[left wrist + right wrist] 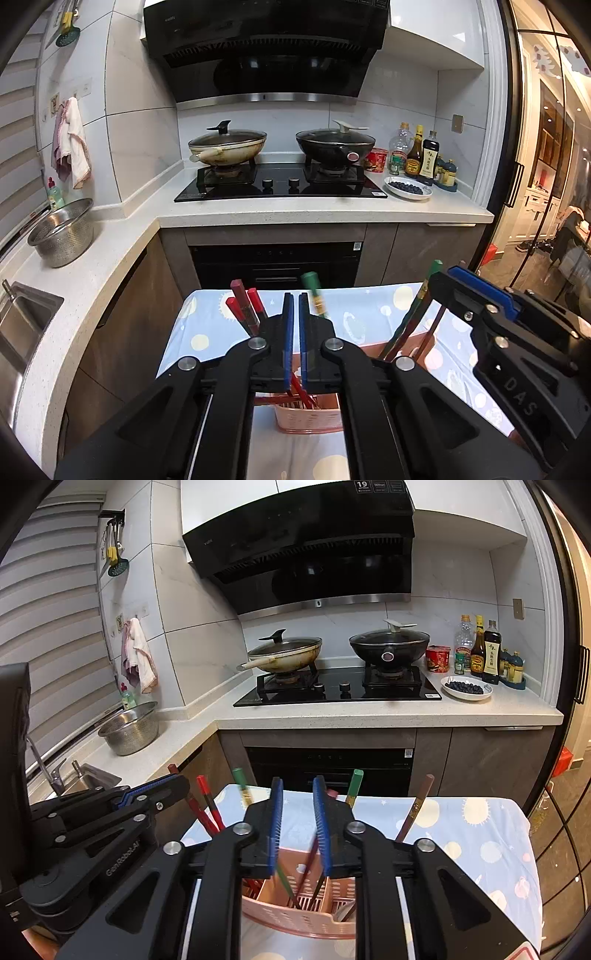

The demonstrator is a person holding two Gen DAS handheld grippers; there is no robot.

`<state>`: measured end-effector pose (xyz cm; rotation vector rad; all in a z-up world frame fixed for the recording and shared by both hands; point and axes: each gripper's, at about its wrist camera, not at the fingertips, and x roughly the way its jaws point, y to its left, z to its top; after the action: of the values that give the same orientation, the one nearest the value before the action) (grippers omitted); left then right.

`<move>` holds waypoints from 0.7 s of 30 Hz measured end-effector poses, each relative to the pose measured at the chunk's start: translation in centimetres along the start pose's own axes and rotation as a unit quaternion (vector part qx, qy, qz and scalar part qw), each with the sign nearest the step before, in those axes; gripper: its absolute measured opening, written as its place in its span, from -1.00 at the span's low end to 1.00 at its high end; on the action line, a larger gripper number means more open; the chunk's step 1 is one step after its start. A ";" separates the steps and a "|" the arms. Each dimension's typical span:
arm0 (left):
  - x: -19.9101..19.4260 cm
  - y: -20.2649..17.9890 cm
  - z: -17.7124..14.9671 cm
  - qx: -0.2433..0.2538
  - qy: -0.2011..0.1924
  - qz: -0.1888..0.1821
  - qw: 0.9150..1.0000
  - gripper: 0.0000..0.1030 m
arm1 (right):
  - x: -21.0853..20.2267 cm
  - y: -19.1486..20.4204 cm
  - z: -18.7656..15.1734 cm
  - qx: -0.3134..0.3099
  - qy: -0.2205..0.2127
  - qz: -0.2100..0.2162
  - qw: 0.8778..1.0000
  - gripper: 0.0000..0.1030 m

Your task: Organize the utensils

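Observation:
A pink slotted basket (310,417) (295,912) stands on the table's blue patterned cloth (461,830), right under both grippers. Red chopsticks (243,306) (207,805) stand in its left part. Green-topped chopsticks (355,786) and a brown one (417,805) lean in the right part. My left gripper (295,302) hangs over the basket with its blue pads shut and nothing visible between them. A blurred green chopstick (314,295) shows just behind it. My right gripper (297,786) is slightly open, and a blurred dark chopstick (314,853) stands loose in the gap.
Beyond the table is an L-shaped counter with a gas hob (340,690), two lidded woks, sauce bottles (484,653) and a plate of blueberries (466,688). A steel colander (129,727) and a sink (22,325) are on the left.

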<state>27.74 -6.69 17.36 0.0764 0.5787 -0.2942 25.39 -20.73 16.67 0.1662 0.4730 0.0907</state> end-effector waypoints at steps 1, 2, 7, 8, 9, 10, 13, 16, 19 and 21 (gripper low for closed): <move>0.0 0.0 -0.1 -0.003 0.001 0.002 1.000 -0.93 | -0.1 -0.1 -0.2 0.000 0.001 0.000 1.000 -0.56; 0.0 0.0 -0.1 -0.005 0.002 0.002 1.000 -0.87 | -0.2 -0.1 -0.3 -0.001 0.001 -0.001 1.000 -0.49; -0.7 -0.1 -0.3 -0.007 -0.006 0.011 1.000 -0.53 | -0.9 -0.2 -1.0 -0.003 0.005 -0.002 1.000 -0.44; -0.9 -0.2 -0.4 -0.007 -0.006 0.010 1.000 -0.53 | -1.1 -0.1 -1.3 -0.005 0.007 -0.004 1.000 -0.44; -1.1 -0.2 -0.5 -0.006 -0.007 0.009 1.000 -0.53 | -1.2 -0.1 -1.5 -0.007 0.009 -0.006 1.000 -0.44; -1.3 -0.3 -0.5 -0.004 -0.008 0.010 1.000 -0.53 | -1.4 0.1 -1.6 -0.009 0.010 -0.008 1.000 -0.44; -1.8 -0.8 -0.9 0.000 -0.009 0.011 1.000 -0.53 | -1.9 0.4 -2.3 -0.016 0.015 -0.014 1.000 -0.44; -2.4 -1.1 -1.4 0.000 -0.009 0.009 1.000 -0.51 | -2.5 0.6 -3.0 -0.019 0.022 -0.020 0.999 -0.44; -2.9 -1.3 -2.1 0.000 -0.009 0.010 1.000 -0.39 | -3.2 0.5 -3.9 -0.021 0.029 -0.029 0.999 -0.32; -3.2 -1.5 -2.7 0.001 -0.009 0.013 1.000 -0.29 | -3.7 0.5 -4.5 -0.020 0.034 -0.037 0.999 -0.25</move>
<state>23.31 -6.93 16.92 0.0821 0.5586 -0.2701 20.04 -20.11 14.41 0.1057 0.5437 0.0332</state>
